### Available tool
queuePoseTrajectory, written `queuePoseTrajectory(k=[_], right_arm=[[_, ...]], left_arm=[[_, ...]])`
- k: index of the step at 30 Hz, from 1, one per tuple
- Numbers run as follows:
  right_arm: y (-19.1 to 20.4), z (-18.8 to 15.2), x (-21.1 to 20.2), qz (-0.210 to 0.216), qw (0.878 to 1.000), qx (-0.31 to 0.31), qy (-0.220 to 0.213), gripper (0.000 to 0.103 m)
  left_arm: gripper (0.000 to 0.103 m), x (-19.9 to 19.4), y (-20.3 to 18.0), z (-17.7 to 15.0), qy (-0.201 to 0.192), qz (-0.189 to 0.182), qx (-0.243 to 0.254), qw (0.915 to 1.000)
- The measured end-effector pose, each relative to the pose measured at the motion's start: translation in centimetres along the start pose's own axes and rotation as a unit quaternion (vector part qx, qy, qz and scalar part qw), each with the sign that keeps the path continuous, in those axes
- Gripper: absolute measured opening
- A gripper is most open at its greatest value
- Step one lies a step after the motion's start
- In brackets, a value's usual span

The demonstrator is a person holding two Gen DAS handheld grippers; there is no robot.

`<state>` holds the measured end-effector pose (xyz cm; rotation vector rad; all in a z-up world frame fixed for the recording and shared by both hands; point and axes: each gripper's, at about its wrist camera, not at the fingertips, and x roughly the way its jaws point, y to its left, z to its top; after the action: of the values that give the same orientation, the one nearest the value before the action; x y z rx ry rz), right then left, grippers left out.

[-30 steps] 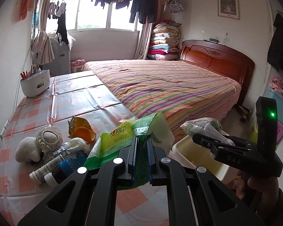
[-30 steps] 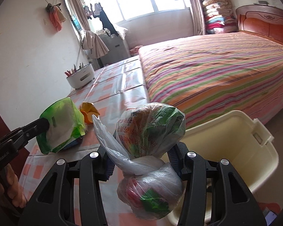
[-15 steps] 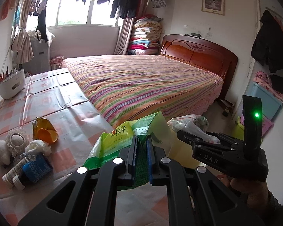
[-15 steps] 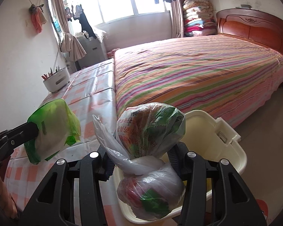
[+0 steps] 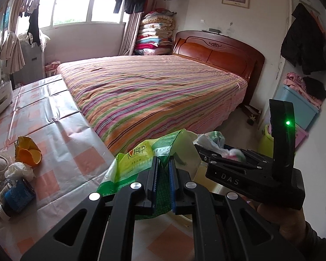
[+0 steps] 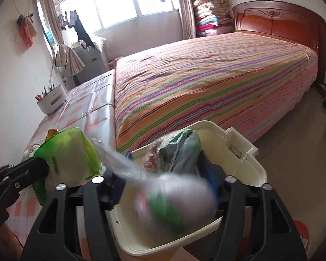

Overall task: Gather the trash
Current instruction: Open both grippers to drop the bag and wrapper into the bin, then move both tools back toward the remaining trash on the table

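As my right gripper (image 6: 163, 187), jaws just opening, drops the tied bag (image 6: 173, 200) over the bin (image 6: 245, 152), my left gripper (image 5: 163, 174) clamps a green wrapper (image 5: 137, 158); more trash (image 5: 13, 180) waits lower left.

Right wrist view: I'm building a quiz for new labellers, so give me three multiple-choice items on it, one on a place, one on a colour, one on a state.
1. Where is the cream bin?
A. on the bed
B. on the floor below the right gripper
C. on the table

2. What colour is the wrapper in the left gripper?
A. green
B. red
C. black

3. How is the knotted clear bag?
A. lying flat on the table
B. blurred, between open jaws over the bin
C. hanging from the window

Key: B, its rim shows under the jaws; A, green plastic; B, the jaws have just opened and stand clear of the bag.
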<state>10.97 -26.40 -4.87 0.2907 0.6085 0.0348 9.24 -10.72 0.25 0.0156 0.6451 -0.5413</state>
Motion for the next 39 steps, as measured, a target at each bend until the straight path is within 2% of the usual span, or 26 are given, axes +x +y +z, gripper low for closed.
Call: queuePoseTrajectory(k=[5, 10, 23, 30, 31, 32, 33, 34, 35, 37, 39], right_arm=[[-2.1, 0.5, -1.1, 0.010, 0.999, 0.049, -0.017, 0.069], [-3.6, 1.2, -3.0, 0.003, 0.995, 0.077, -0.060, 0.069], [-6.2, 1.7, -6.7, 0.007, 0.979, 0.141, -0.147, 0.070], [-6.3, 1.6, -6.5, 0.006, 0.979, 0.147, -0.144, 0.071], [-6.2, 1.7, -6.4, 0.008, 0.979, 0.147, -0.144, 0.071], [-6.1, 1.7, -6.4, 0.010, 0.979, 0.146, -0.144, 0.071], [-6.0, 1.7, -6.4, 0.010, 0.979, 0.144, -0.144, 0.071], [-6.0, 1.7, -6.5, 0.009, 0.979, 0.144, -0.146, 0.071], [-6.0, 1.7, -6.6, 0.010, 0.978, 0.144, -0.148, 0.071], [-6.0, 1.8, -6.7, 0.010, 0.978, 0.144, -0.151, 0.071], [-6.0, 1.9, -6.7, 0.012, 0.977, 0.146, -0.152, 0.071]], left_arm=[[0.009, 0.6, -0.5, 0.1, 0.007, -0.007, 0.000, 1.0000], [0.009, 1.6, -1.2, 0.3, 0.012, -0.017, 0.002, 0.9998], [0.009, 3.6, -4.0, 1.8, 0.014, -0.057, 0.012, 0.9982], [0.012, 5.2, -5.8, 2.2, 0.029, -0.059, 0.037, 0.9972], [0.014, 5.4, -6.0, 2.2, 0.032, -0.059, 0.041, 0.9969], [0.026, 5.4, -6.2, 2.2, 0.032, -0.059, 0.044, 0.9968], [0.057, 5.5, -6.4, 2.1, 0.031, -0.056, 0.046, 0.9969], [0.073, 5.3, -6.4, 2.1, 0.025, -0.051, 0.046, 0.9973], [0.083, 4.9, -6.3, 2.0, 0.008, -0.045, 0.042, 0.9980], [0.083, 4.0, -6.2, 2.0, -0.024, -0.041, 0.039, 0.9981], [0.083, 3.5, -6.0, 2.2, -0.022, -0.039, 0.040, 0.9982]])
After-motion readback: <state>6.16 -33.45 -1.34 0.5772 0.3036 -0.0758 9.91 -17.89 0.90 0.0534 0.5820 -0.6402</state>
